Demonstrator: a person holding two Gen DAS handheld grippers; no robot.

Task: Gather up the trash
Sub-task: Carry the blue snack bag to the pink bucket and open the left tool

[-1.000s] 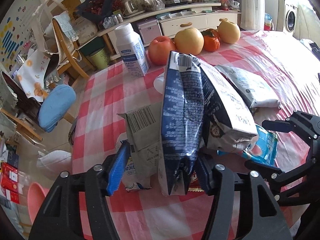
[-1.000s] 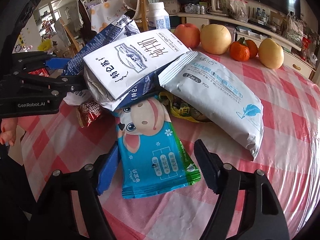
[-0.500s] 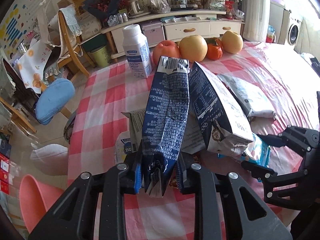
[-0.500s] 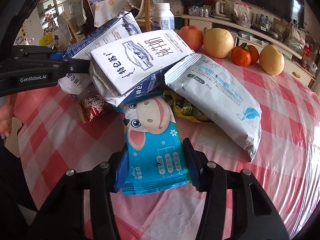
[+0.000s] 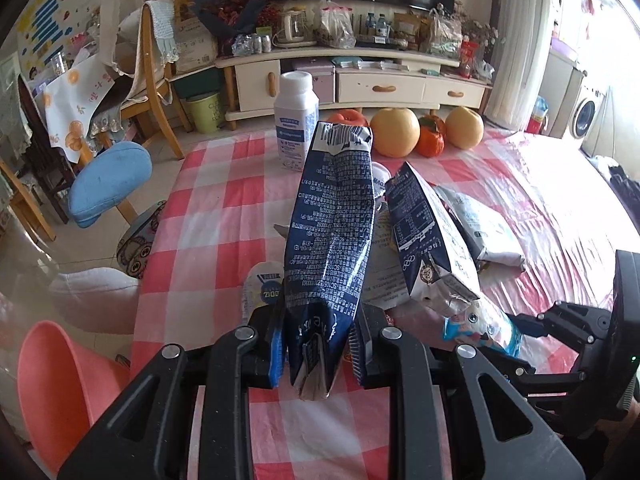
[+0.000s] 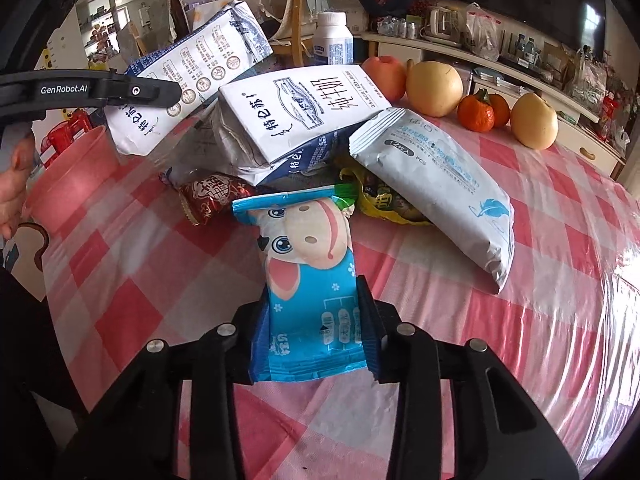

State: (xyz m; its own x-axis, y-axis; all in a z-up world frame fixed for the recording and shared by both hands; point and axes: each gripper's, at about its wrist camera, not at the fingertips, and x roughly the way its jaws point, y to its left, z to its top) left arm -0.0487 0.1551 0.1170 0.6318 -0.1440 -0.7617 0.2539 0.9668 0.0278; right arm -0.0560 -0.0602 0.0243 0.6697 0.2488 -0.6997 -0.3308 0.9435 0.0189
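"GenRobot.AI" on left gripper (image 6: 120, 92)

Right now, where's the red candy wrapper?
In the right wrist view, the red candy wrapper lies on the checked tablecloth, left of the blue cartoon packet, just under the crushed milk carton.

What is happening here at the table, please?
A person with two handheld grippers is collecting trash from the checkered table. The left gripper is shut on a dark blue milk carton, lifted upright. The right gripper is shut on a blue cartoon wrapper. More packaging lies in the pile.
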